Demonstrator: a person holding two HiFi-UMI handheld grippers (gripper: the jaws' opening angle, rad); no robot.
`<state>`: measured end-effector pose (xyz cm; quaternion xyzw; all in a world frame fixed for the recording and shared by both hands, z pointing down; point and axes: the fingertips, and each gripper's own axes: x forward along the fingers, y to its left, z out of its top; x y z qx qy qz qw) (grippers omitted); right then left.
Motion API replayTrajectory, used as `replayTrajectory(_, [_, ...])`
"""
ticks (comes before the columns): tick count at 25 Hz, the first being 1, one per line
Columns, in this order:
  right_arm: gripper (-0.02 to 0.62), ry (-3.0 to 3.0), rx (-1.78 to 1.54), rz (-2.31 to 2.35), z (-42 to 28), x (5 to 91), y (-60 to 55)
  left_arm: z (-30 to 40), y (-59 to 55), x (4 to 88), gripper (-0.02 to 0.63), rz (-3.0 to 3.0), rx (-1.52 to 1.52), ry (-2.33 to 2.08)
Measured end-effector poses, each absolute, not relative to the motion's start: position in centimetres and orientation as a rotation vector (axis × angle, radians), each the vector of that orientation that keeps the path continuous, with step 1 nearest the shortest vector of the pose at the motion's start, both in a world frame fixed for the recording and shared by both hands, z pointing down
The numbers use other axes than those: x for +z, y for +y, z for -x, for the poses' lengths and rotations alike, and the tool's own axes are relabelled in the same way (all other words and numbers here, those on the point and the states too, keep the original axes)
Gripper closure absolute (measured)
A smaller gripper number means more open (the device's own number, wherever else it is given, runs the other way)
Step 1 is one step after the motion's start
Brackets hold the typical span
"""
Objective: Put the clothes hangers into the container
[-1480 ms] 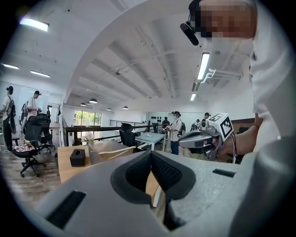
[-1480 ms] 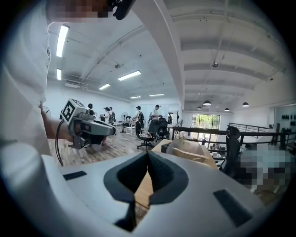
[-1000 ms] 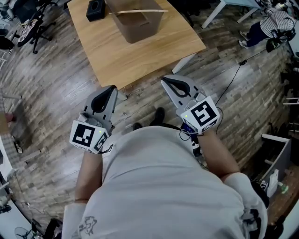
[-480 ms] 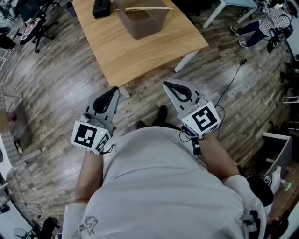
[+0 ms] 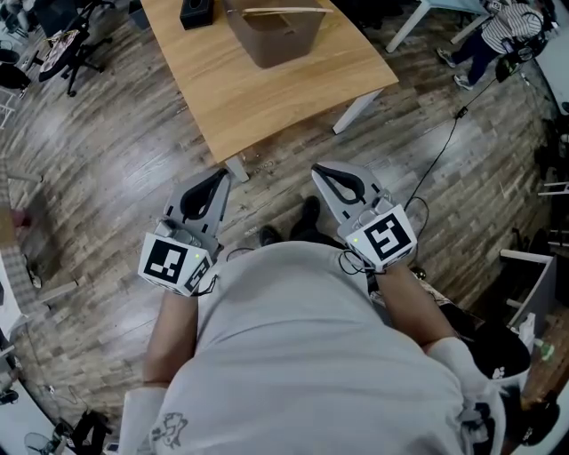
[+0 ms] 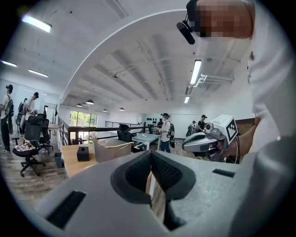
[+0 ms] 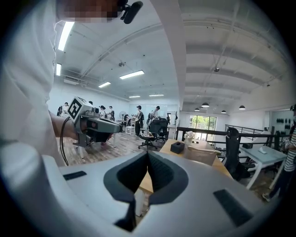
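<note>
Facing the table [image 5: 284, 98], left tongs [image 5: 213, 180] and right tongs [image 5: 326, 173] are held shut, empty; container [image 5: 271, 40] is seen well ahead.

Open floor [image 5: 116, 178] leads up to the table [image 5: 267, 98], its near half bare, while the container [image 5: 271, 35] and a black box [image 5: 197, 12] stand at its far edge

Table [image 5: 267, 98] stands ahead of you. Container [image 5: 271, 40] sits on its far part, and a hanger [image 5: 276, 11] lies across the container's rim. Box [image 5: 197, 11] sits on the table just left of the container. Your left gripper [image 5: 219, 176] and right gripper [image 5: 320, 169] are side by side over the floor, near of the table's edge. Chair [image 5: 62, 44] is far left. Cable [image 5: 440, 160] runs along the floor at right.
</note>
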<state>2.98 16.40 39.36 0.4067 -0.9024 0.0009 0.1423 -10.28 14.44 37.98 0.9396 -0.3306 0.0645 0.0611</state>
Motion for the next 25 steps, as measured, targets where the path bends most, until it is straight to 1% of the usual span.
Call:
replayTrajectory(9, [0.589, -2.600, 0.033, -1.172, -2.6, 40.0, 17.3, 10.4, 15.1, 38.3, 0.600, -2.838, 0.180, -0.988])
replayTrajectory(25, [0.589, -2.607, 0.033, -1.185, -3.4, 39.3, 15.4, 10.2, 13.9, 37.9, 0.598, -2.839, 0.177, -0.997])
